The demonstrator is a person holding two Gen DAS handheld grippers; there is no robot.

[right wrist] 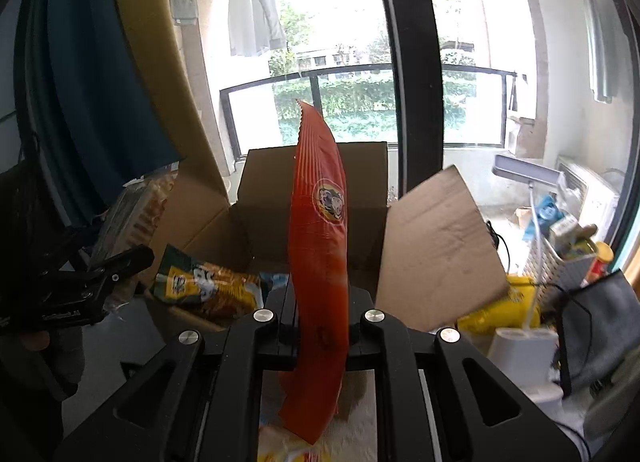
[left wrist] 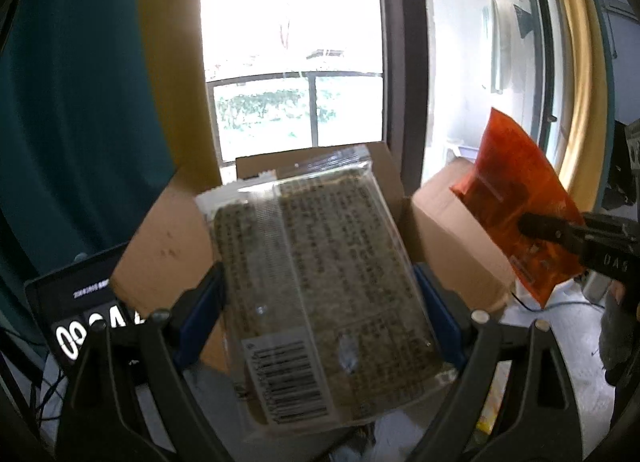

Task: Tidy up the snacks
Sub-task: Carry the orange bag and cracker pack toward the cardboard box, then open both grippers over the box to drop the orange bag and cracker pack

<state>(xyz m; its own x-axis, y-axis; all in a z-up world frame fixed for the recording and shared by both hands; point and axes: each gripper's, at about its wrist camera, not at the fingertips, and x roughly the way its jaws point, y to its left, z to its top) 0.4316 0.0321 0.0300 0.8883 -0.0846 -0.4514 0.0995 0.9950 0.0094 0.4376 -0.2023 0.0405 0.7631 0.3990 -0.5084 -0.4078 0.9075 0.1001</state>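
Balcony window [right wrist: 340,61] behind open cardboard box [right wrist: 312,181].

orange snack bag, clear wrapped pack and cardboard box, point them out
orange snack bag [right wrist: 320,246]: right wrist view, mid face.
clear wrapped pack [left wrist: 320,270]: left wrist view, printed back.
cardboard box [right wrist: 436,246]: right wrist view, right flap.

This is a home, a room beside a balcony. Behind the glass door [right wrist: 404,61] clothes [right wrist: 254,5] hang to dry above the railing [right wrist: 360,73], and curtains [right wrist: 92,93] hang at the left.
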